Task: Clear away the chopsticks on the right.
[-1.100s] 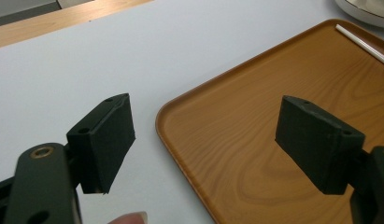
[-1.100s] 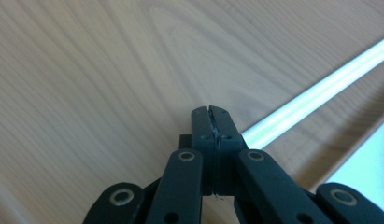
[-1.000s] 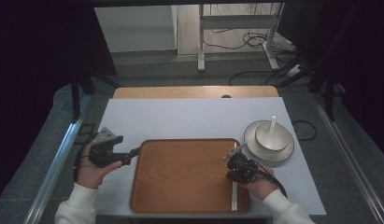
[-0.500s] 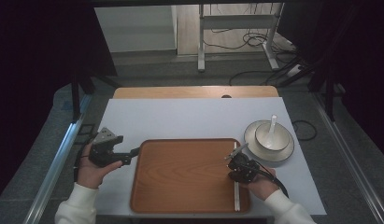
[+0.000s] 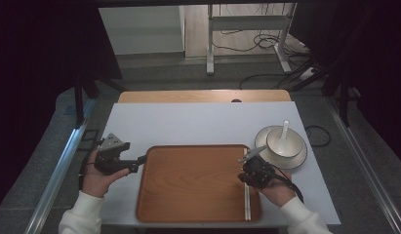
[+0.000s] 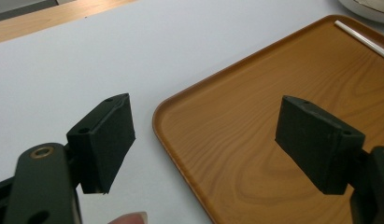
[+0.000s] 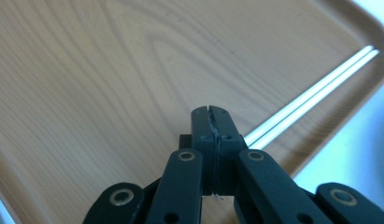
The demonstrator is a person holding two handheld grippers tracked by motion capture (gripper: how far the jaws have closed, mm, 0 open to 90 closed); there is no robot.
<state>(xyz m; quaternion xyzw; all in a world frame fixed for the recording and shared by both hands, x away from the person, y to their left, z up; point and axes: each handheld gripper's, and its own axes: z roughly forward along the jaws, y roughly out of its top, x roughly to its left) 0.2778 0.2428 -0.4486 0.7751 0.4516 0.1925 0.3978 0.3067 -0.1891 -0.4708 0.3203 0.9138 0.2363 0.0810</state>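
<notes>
The pair of thin white chopsticks [image 5: 247, 202] lay lengthwise along the brown wooden tray's [image 5: 188, 180] right rim, their far ends pinched in the right gripper [image 7: 211, 114], jaws pressed together. The left gripper [image 6: 203, 140] (jaws spread, holding nothing) sat at the tray's left edge, well apart.

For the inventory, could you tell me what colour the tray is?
The tray is orange-brown with a wood grain, clearest in the right gripper view.
</notes>
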